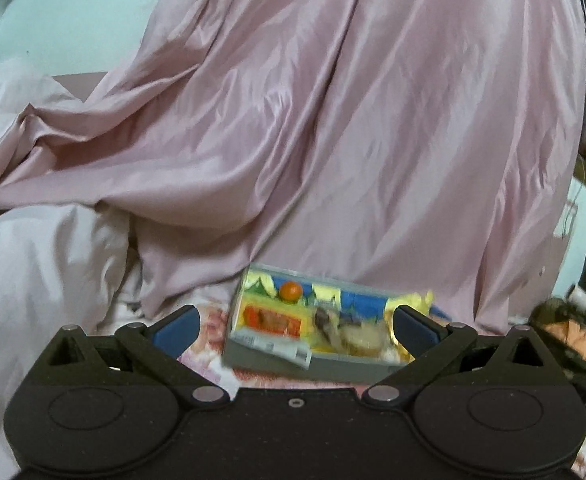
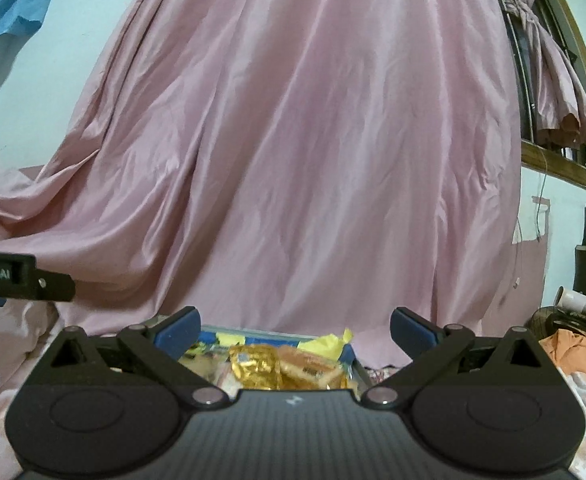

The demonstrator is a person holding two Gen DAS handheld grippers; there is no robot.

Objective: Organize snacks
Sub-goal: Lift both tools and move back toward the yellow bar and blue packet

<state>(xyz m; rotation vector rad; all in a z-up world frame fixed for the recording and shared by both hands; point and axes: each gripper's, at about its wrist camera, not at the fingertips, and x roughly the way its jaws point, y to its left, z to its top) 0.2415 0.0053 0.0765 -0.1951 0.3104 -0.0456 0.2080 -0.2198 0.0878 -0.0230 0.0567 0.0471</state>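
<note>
A grey box (image 1: 269, 364) packed with snacks lies on the floral bedsheet, just ahead of my left gripper (image 1: 295, 322). It holds yellow and red packets (image 1: 271, 316), a small orange ball (image 1: 291, 291) and round biscuits (image 1: 361, 338). My left gripper is open and empty, its blue pads to either side of the box. In the right wrist view the same box (image 2: 359, 372) shows below my right gripper (image 2: 295, 326), with gold-wrapped snacks (image 2: 253, 364) and a biscuit pack (image 2: 313, 364) in it. My right gripper is open and empty.
A large pink satin cloth (image 1: 333, 120) hangs behind the box. A white pillow (image 1: 33, 260) lies at the left. Orange cloth and clutter (image 2: 581, 352) sit at the right. The left gripper's body (image 2: 21, 276) shows at the left edge.
</note>
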